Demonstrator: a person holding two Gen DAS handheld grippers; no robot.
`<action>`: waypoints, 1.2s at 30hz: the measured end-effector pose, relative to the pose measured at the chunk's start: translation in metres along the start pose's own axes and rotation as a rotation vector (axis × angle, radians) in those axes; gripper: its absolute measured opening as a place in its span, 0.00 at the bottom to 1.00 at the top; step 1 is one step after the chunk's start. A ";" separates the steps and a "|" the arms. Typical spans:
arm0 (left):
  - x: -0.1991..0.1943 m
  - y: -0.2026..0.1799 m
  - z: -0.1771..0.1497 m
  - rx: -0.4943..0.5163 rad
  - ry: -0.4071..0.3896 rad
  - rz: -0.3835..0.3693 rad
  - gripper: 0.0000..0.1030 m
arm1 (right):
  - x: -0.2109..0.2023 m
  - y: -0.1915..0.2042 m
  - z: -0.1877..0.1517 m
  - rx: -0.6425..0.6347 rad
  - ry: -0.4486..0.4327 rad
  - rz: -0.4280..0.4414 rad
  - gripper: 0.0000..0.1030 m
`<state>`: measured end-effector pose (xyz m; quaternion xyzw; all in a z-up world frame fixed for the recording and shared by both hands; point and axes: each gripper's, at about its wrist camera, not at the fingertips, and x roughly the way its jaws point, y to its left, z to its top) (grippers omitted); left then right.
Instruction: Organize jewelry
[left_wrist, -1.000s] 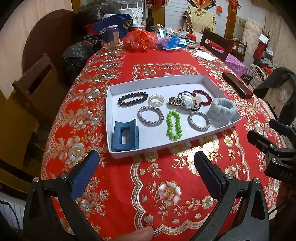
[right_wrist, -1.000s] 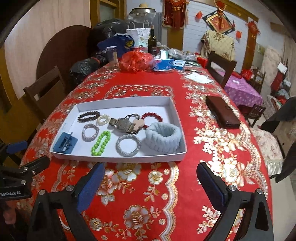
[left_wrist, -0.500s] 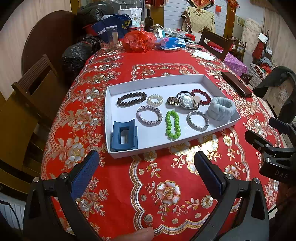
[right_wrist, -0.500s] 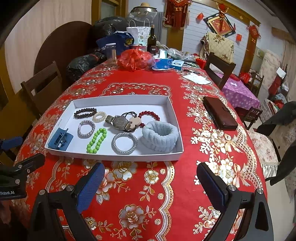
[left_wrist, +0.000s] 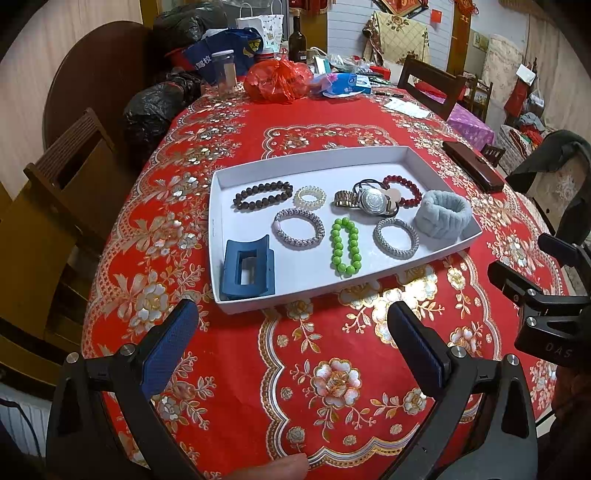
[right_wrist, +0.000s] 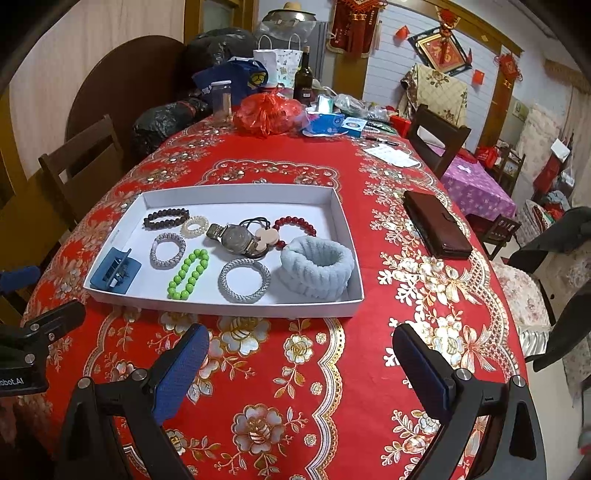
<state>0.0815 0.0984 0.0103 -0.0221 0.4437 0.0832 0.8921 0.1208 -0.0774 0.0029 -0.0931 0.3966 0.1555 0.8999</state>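
From the left wrist, the left claw (left_wrist: 291, 330) hangs spread wide over the red flowered cloth of the surface (left_wrist: 332, 387), holding nothing, just short of the near wall of the white tray (left_wrist: 216, 206). Inside the tray, a blue hair clip (left_wrist: 248, 268) sits in the near left corner. A green bead bracelet (left_wrist: 345, 246) lies at the tray's middle, between two silvery bracelets (left_wrist: 298, 227). A dark bead bracelet (left_wrist: 263, 196) lies toward the tray's far left. A wristwatch (left_wrist: 371, 201) lies toward the far right, and a pale fluffy band (left_wrist: 442, 218) rests against the tray's right wall.

From the right wrist, the right claw (right_wrist: 301, 356) is likewise spread and empty, near the tray's (right_wrist: 236, 190) front wall. A dark brown case (right_wrist: 436, 223) lies on the cloth to the right of the tray, well apart from it. The left claw's black frame shows at this view's left edge.
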 end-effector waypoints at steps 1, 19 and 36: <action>0.000 0.000 0.000 0.000 0.000 0.000 0.99 | 0.000 0.000 0.000 0.000 -0.001 -0.001 0.96; 0.000 0.000 0.000 -0.001 0.001 0.000 0.99 | 0.001 0.002 -0.001 -0.007 0.005 -0.001 0.96; -0.001 -0.001 -0.003 0.007 -0.036 0.022 0.99 | -0.001 0.004 -0.001 -0.012 -0.003 0.002 0.96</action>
